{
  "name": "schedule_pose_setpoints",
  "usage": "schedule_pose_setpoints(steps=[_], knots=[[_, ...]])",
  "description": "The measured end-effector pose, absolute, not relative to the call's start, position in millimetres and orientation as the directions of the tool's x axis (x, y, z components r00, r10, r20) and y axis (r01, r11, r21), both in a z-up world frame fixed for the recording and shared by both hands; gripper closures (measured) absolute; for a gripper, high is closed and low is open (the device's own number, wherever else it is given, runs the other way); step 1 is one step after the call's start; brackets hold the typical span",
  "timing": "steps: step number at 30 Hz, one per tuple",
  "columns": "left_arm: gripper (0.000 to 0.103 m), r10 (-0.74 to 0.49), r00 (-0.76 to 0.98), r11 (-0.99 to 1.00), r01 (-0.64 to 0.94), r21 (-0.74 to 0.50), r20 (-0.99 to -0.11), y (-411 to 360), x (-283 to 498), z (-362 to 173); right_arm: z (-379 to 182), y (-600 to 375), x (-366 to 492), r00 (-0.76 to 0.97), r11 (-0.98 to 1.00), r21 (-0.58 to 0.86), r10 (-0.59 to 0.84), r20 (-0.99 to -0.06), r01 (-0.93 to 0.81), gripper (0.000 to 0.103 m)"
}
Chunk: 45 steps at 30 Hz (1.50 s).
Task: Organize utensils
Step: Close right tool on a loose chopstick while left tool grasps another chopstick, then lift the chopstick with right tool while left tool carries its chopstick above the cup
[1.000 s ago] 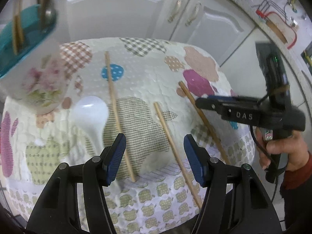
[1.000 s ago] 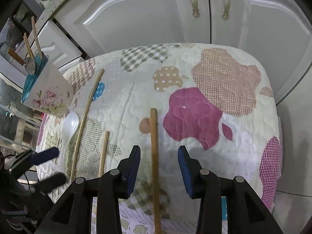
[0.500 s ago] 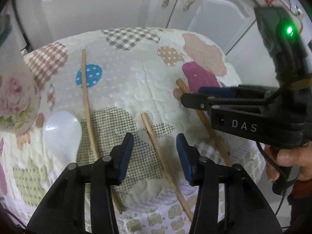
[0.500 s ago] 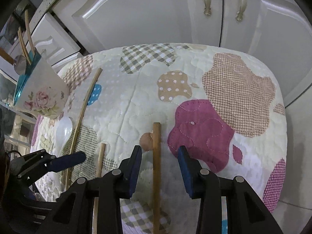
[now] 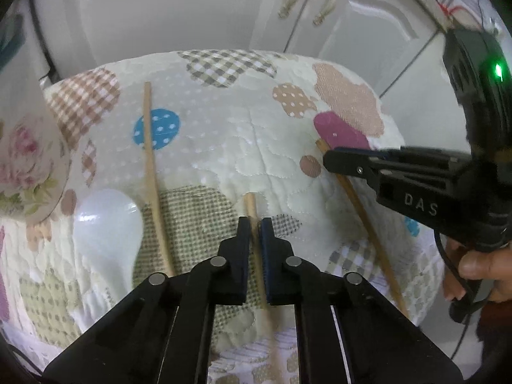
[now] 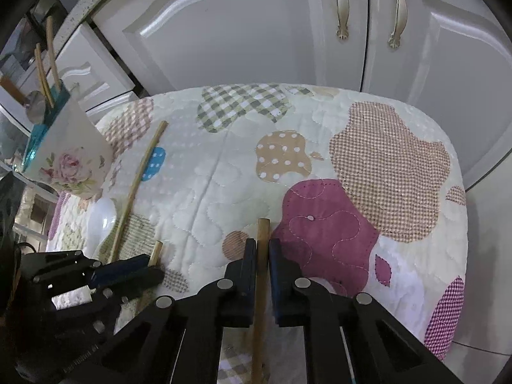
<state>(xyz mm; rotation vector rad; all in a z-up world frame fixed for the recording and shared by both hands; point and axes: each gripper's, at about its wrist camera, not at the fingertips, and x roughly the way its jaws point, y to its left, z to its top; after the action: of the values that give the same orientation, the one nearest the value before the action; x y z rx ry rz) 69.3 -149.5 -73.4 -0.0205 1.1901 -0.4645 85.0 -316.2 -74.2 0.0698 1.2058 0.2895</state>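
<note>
Three wooden chopsticks and a white spoon [image 5: 108, 224] lie on a quilted patchwork cloth [image 5: 224, 134]. My left gripper [image 5: 255, 227] has its jaws closing tight on the middle chopstick [image 5: 251, 204], pads pressed against it near its far end. My right gripper [image 6: 262, 246] is closing the same way, pinching the right chopstick [image 6: 263, 227] just behind its tip. The third, longer chopstick [image 5: 150, 166] rests free beside the spoon. In the right wrist view the left gripper [image 6: 150, 268] shows at lower left on its chopstick [image 6: 156, 251].
A floral cup [image 6: 70, 156] with a teal lining stands at the cloth's left edge, holding chopsticks and a metal spoon [image 6: 35, 108]. White cabinet doors [image 6: 243, 32] rise behind the cloth. A hand [image 5: 480, 268] grips the right tool's handle.
Both grippers went from open, straddling their chopsticks, to shut on them. The left gripper slid right from the long chopstick and down to the middle one.
</note>
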Motion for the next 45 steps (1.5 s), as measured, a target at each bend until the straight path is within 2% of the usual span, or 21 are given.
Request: schedule_pose_setpoints(steps=[9,17,27,45], knots=[[0.098,-0.456,0.343,0.884,0.278,-0.375,-0.821,-106.9,63.5,-33.5,-36.0,-317.2,67.9,0.383,0.947,0.255,0.312,-0.869,-0.194,0.096],[0.098,-0.491,0.4,0.869,0.287,-0.403,-0.774,-91.0,46.6,-1.9,7.1,-307.8,50.4,0.433,0.928,0.284,0.364,-0.824,-0.241,0.096],[0.098,-0.528,0.476,0.849,0.305,-0.432,-0.703,-60.2,20.4,38.3,51.6,-289.9,29.5,0.494,0.918,0.249,0.379,-0.783,-0.309,0.096],[0.098,-0.458,0.64,0.871,0.181,-0.457,-0.618,46.2,-20.3,82.1,115.3,-245.4,8.2,0.55,0.877,0.21,0.441,-0.709,-0.432,0.096]])
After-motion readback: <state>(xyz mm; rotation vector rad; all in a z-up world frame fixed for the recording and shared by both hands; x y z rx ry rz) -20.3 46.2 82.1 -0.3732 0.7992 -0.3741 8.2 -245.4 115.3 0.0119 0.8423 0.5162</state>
